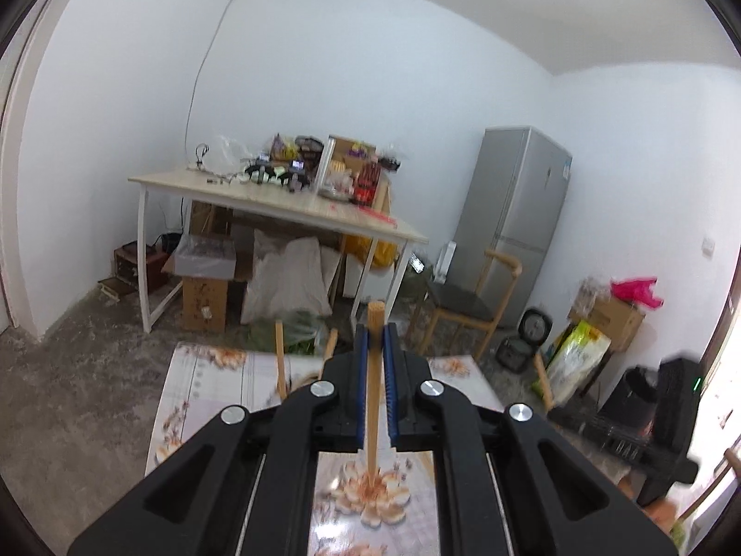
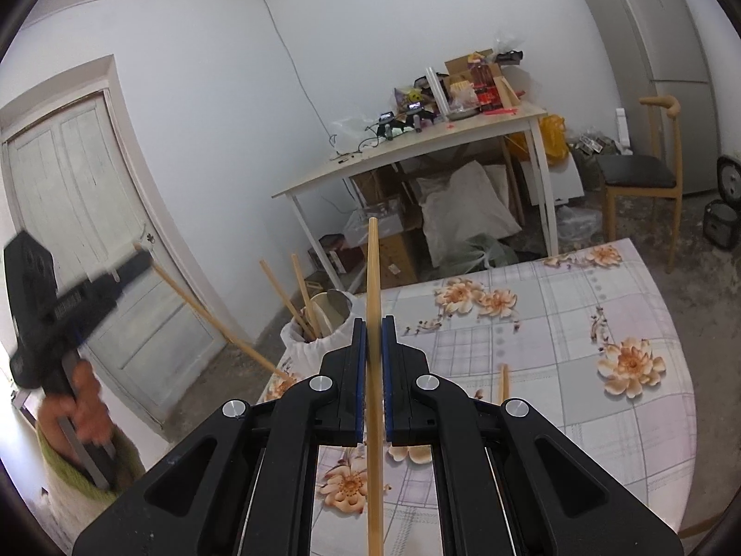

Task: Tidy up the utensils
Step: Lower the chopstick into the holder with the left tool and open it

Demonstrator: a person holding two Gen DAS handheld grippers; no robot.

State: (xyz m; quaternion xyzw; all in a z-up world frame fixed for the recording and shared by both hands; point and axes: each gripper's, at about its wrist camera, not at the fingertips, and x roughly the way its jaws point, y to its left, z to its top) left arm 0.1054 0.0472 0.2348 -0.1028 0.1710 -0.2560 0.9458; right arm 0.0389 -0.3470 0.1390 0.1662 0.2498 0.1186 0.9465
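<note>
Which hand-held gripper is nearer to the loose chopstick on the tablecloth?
Right. The right hand-held gripper sits just left of the loose chopstick; the left hand-held gripper is much farther left.

Counting what we can see

We count two grippers, the left gripper point(image 1: 376, 338) and the right gripper point(image 2: 373, 338), each clamped on one chopstick: one chopstick point(image 1: 374, 384) in the left, one chopstick point(image 2: 374, 370) in the right. We count three more chopsticks point(image 2: 303, 299) standing in one cup point(image 2: 334, 312), and one loose chopstick point(image 2: 505, 382) on the one flowered table point(image 2: 579, 324). Across the room we count one desk point(image 2: 417, 148), one chair point(image 2: 641, 176), one fridge point(image 2: 657, 32) and one door point(image 2: 92, 213).
</note>
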